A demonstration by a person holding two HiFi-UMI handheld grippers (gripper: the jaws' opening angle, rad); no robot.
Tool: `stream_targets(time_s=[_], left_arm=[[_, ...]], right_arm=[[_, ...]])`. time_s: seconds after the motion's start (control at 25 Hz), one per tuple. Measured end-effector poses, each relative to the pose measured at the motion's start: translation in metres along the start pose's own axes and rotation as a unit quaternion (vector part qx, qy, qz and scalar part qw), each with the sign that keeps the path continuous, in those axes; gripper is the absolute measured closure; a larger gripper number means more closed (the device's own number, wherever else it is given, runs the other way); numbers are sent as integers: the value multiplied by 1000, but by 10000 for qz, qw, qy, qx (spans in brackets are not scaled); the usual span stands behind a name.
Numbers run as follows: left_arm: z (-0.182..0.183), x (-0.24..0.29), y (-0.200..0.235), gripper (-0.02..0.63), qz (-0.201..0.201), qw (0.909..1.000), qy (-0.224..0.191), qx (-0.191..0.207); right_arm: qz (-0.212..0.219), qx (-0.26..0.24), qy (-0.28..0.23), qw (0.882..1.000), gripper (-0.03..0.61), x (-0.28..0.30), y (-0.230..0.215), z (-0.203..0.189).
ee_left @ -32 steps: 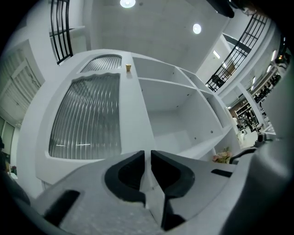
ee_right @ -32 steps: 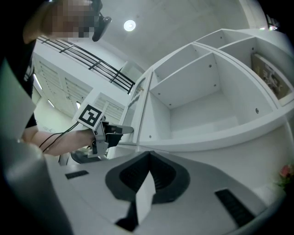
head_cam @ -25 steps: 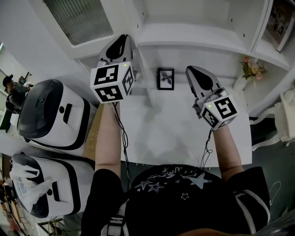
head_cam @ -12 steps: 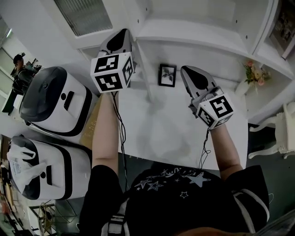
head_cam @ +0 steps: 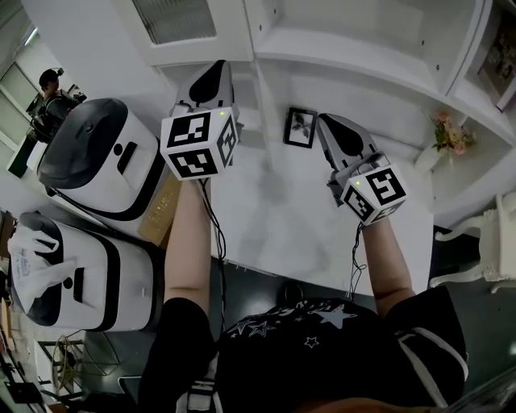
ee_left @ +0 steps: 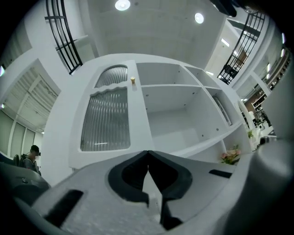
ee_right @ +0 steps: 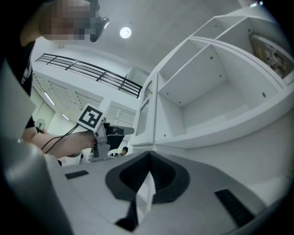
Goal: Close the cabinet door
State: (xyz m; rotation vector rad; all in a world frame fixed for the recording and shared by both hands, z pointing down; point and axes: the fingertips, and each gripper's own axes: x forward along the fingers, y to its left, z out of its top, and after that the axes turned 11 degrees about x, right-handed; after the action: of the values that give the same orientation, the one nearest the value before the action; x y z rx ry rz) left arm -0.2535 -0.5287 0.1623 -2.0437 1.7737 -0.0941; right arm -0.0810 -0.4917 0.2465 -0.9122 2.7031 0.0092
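Note:
The white cabinet (head_cam: 347, 48) stands at the back of the counter with bare shelves. Its ribbed-glass door (head_cam: 173, 20) is at the upper left. In the left gripper view the same door (ee_left: 106, 119), with a small knob (ee_left: 132, 80), lies left of the bare compartments. My left gripper (head_cam: 211, 71) is shut and holds nothing; it points up at the door's lower edge from a short way off, its jaw tips (ee_left: 148, 151) meeting. My right gripper (head_cam: 334, 125) is also shut and holds nothing, below the middle shelf (ee_right: 216, 124).
A small framed picture (head_cam: 301, 127) and a pot of flowers (head_cam: 445, 129) stand on the white counter (head_cam: 290, 226). Two white and black appliances (head_cam: 97, 161) (head_cam: 81, 274) sit at the left. A white chair (head_cam: 484, 258) is at the right. A person (head_cam: 50, 89) stands far left.
The view has shifted back from the cabinet and the counter's front edge sits higher in the picture. Both grippers have moved slightly with it and stay shut.

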Motion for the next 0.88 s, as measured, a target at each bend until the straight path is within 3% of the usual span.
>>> stream_targets(time_s=[0.48, 0.88], left_arm=[[-35, -187, -37, 606, 97, 9963, 689, -506], [-56, -334, -100, 606, 69, 9893, 1151, -890]], right_arm=[[361, 120, 62, 9993, 574, -64, 118, 13], [392, -53, 391, 9985, 574, -154, 201, 11]])
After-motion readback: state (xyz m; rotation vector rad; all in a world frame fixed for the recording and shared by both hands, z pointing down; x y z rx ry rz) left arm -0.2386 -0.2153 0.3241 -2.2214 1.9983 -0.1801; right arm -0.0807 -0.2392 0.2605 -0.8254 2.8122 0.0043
